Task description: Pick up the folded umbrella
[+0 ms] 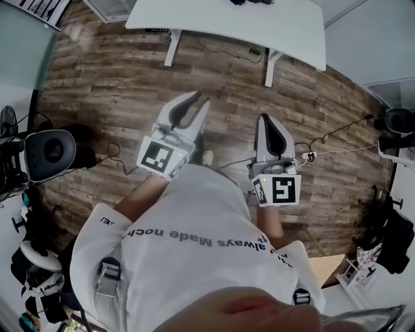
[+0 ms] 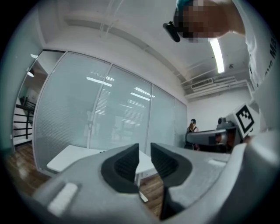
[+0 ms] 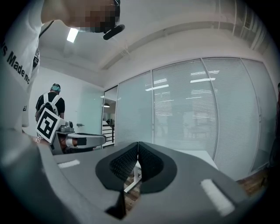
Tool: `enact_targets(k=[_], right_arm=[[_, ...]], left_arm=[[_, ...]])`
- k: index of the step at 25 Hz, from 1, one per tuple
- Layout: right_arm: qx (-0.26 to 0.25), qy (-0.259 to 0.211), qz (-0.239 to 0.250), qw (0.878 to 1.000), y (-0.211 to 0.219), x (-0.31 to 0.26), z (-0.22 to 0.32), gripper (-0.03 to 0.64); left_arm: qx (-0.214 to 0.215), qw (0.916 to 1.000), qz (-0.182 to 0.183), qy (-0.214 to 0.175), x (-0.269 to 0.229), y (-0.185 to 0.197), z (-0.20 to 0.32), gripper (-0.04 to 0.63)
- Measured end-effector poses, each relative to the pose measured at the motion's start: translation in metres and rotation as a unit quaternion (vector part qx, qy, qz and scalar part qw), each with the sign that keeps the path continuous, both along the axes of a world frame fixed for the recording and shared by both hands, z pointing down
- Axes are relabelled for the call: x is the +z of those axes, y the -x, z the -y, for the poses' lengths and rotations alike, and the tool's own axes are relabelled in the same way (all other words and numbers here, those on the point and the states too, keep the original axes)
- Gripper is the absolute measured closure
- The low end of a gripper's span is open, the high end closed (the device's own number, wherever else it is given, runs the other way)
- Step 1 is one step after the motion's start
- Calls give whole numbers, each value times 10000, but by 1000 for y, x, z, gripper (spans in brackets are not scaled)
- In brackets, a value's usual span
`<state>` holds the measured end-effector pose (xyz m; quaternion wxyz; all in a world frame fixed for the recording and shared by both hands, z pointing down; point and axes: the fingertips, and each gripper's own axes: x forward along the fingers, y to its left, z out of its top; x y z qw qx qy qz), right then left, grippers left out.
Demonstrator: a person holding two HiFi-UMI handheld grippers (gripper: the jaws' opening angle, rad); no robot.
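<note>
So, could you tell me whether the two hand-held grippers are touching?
Apart. The head view shows wooden floor between the left hand-held gripper and the right hand-held gripper.

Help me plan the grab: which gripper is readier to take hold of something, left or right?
Left, probably. The left gripper has its jaws apart and empty; the right gripper is shut and must open first. Both are level, facing the white table. No umbrella shows.

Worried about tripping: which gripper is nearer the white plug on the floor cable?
Right. The right gripper hovers just left of the white plug; the left gripper is farther left, past the right one.
</note>
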<state>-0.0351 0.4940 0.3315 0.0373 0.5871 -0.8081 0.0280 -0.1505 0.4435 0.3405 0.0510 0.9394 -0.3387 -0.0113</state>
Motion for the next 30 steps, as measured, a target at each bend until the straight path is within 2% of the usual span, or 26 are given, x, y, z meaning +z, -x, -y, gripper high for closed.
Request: enact_targets(k=[9,20,26,30], right_arm=[[35,132,13,9999,-13,13,71,615],[-102,79,-126,9998,25,5,207,615],[57,133,-103,9998,32,11,254,615],[97,179,-160,9997,26,13,276,615]], left_arm=[[29,10000,37,37,9,-12,69,512],[122,9999,43,68,10,19,195,512],[246,9996,102,33,12,30,246,512],[292,9995,61,98,15,25,266,512]])
